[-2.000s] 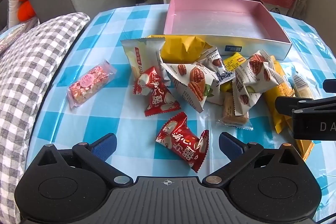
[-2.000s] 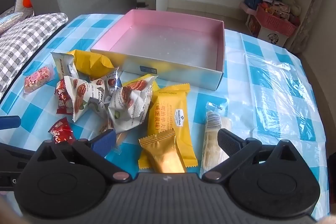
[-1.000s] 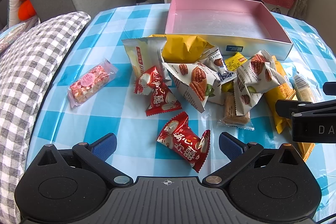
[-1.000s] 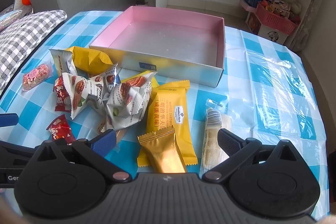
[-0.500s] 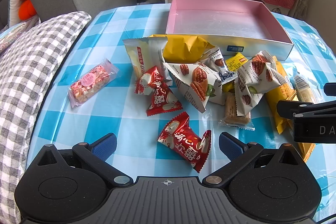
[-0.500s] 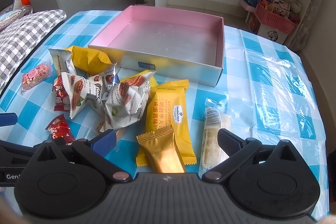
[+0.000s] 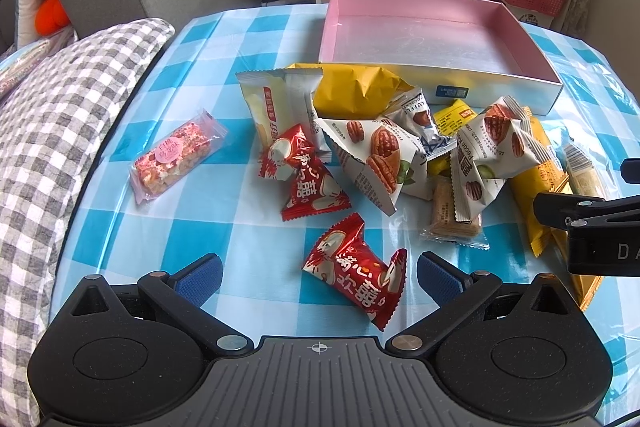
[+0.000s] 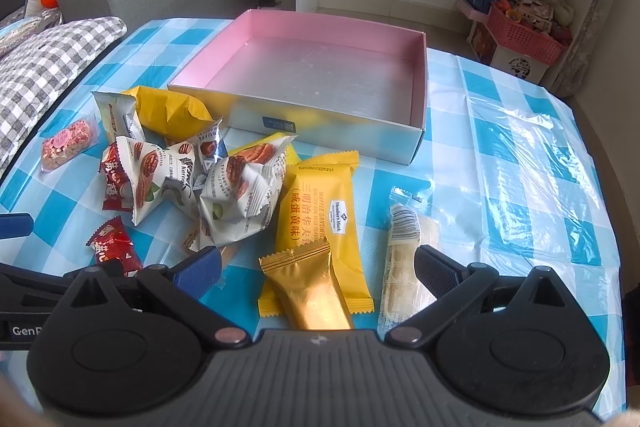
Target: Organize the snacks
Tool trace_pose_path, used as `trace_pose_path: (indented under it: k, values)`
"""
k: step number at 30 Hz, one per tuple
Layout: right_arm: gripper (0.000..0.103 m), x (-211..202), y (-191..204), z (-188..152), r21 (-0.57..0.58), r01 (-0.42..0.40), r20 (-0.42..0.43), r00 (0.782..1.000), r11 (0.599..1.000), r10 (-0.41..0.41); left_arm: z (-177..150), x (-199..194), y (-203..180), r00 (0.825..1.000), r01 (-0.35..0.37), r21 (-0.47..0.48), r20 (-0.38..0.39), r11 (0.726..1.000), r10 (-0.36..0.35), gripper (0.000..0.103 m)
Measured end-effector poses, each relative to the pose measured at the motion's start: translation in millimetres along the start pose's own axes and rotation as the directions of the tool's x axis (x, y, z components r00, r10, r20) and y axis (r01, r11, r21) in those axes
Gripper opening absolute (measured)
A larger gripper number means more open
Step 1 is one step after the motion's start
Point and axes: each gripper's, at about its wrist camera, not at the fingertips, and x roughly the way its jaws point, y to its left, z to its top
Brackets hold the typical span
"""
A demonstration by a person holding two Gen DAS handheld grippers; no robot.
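An empty pink box (image 7: 432, 39) (image 8: 320, 79) sits at the back of the blue-checked table. A pile of snack packets lies in front of it. My left gripper (image 7: 318, 273) is open, with a red candy packet (image 7: 358, 279) lying between its fingers on the cloth. My right gripper (image 8: 316, 269) is open, with a gold packet (image 8: 310, 293) and a yellow wafer packet (image 8: 320, 215) between its fingers. A pale biscuit stick (image 8: 402, 263) lies by its right finger. The right gripper also shows in the left wrist view (image 7: 588, 223).
White pecan packets (image 7: 376, 163) (image 8: 240, 195), a yellow bag (image 7: 352, 93), another red candy (image 7: 308, 183) and a pink nougat bar (image 7: 176, 155) lie scattered. A checked cushion (image 7: 52, 131) borders the table's left edge. Shelves and a red basket (image 8: 524, 35) stand behind.
Both grippers have crept slightly forward and stayed open. The snacks have not moved.
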Motion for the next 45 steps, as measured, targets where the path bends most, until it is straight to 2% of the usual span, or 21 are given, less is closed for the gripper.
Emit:
trace_pose_path:
  k: [5,10,14,16,22,25,27,30,36,39,41,45]
  values:
    - [0.103,-1,-7,8,-0.022,-0.005,-0.012,1.0,1.0,0.005,5,7,5,1.0,0.013,0.003,-0.014,1.0,-0.012,0.103]
    - [0.103,9,-12,17,-0.032,-0.037,-0.054,0.998,0.999,0.036,17,7,9,0.997,0.074,-0.007,0.002,0.997,-0.074,0.103]
    - [0.1,14,-21,26,0.007,-0.109,-0.061,0.992,0.994,0.11,26,8,15,0.991,0.132,-0.04,0.022,0.99,-0.131,0.102]
    - [0.094,14,-22,31,0.033,-0.146,-0.057,0.987,0.989,0.148,31,10,17,0.988,0.156,-0.062,0.032,0.986,-0.154,0.101]
    - [0.073,15,-15,43,0.066,-0.219,-0.053,0.973,0.973,0.223,43,22,21,0.974,0.228,-0.116,0.047,0.967,-0.224,0.086]
    - [0.06,17,-11,47,0.085,-0.24,-0.056,0.968,0.967,0.245,46,30,22,0.961,0.277,-0.161,0.035,0.947,-0.275,0.072]
    - [0.055,22,-9,50,0.103,-0.257,-0.06,0.963,0.961,0.264,46,35,22,0.954,0.298,-0.181,0.029,0.937,-0.298,0.058]
    - [0.051,27,-7,52,0.134,-0.282,-0.069,0.954,0.95,0.293,47,41,21,0.946,0.323,-0.207,0.026,0.924,-0.324,0.049]
    - [0.048,31,-1,53,0.144,-0.279,-0.075,0.954,0.95,0.291,51,51,24,0.932,0.355,-0.283,0.027,0.891,-0.362,0.048]
    - [0.044,32,-3,53,0.156,-0.282,-0.074,0.952,0.946,0.296,52,57,29,0.919,0.378,-0.348,0.03,0.858,-0.393,0.05]
    - [0.041,34,-2,52,0.158,-0.276,-0.074,0.954,0.948,0.291,53,59,33,0.917,0.378,-0.388,0.032,0.84,-0.398,0.051]
    - [0.032,35,-4,51,0.165,-0.273,-0.063,0.956,0.948,0.286,54,63,36,0.917,0.375,-0.419,0.034,0.827,-0.398,0.053]
